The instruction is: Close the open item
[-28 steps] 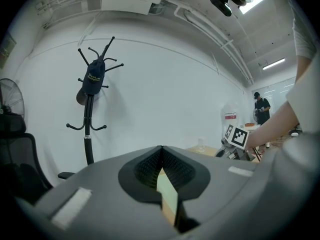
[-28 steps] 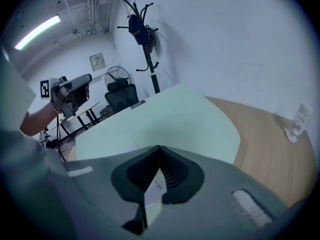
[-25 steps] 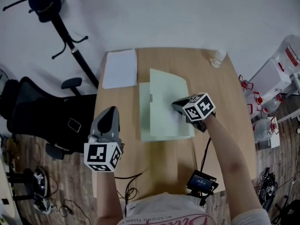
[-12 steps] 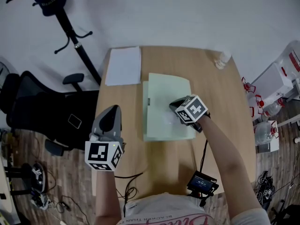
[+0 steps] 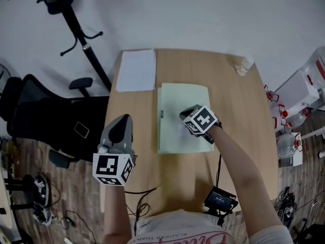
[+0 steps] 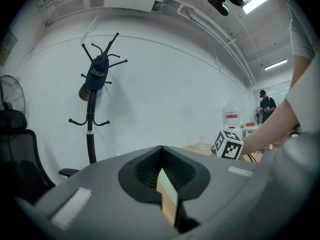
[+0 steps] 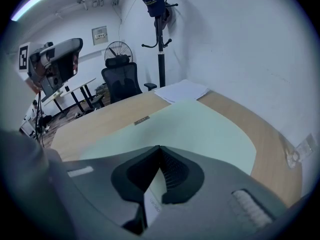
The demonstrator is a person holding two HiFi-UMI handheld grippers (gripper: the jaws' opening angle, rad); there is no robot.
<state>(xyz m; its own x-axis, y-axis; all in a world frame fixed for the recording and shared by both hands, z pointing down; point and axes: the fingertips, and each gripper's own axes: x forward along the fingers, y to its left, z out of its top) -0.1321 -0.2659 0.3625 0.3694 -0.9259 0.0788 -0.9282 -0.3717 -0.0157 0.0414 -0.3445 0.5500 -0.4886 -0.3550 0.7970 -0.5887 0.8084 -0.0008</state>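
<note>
The right gripper (image 7: pixel 159 149) is pointing, jaws pressed together, low over a pale green folder (image 7: pixel 200 126) that is lying flat on the wooden bench (image 7: pixel 95 129), white sheets (image 7: pixel 182 90) sitting beyond it.

Bare table (image 5: pixel 238 116) right of the green folder (image 5: pixel 183 98), white sheets (image 5: pixel 136 70) at far left corner, small bottle (image 5: pixel 245 65) far right

Green folder (image 5: pixel 175 105) now flat, closed

Matt pale-green paper folder (image 5: pixel 175 105) lies on a smooth wood-grain table (image 5: pixel 238 116).
</note>
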